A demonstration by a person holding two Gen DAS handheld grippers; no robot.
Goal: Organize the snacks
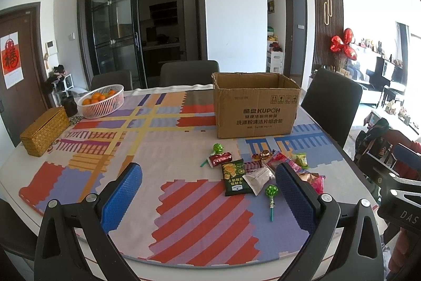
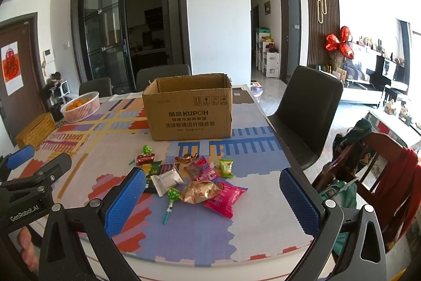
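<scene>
Both grippers were held above the near edge of the table [image 1: 158, 157], jaws spread wide and nothing between them, presumably so that either could be brought down on a packet without first being opened. Farthest left, at about ten o'clock from the left gripper [image 1: 208, 191], a woven box [image 1: 44, 132] and a basket of oranges [image 1: 101, 100] had been set near the far left edge, well apart from the work.

Ahead, at twelve to one o'clock, the cardboard box [image 1: 256, 112] stood upright with its top open, judged to be the intended container since its mouth faced up and it sat just behind the pile. None of its contents could be seen.

Between box and grippers the snacks were scattered loosely: a green packet [image 1: 234, 177], a white sachet [image 1: 259, 177] partly overlapping it, and a green lollipop [image 1: 271, 192] nearest. From the right gripper [image 2: 213, 199], a tan wrapper [image 2: 201, 191] and a pink packet [image 2: 226, 198] lay touching at twelve o'clock, well within reach. Nothing was judged to have been sorted yet.
</scene>
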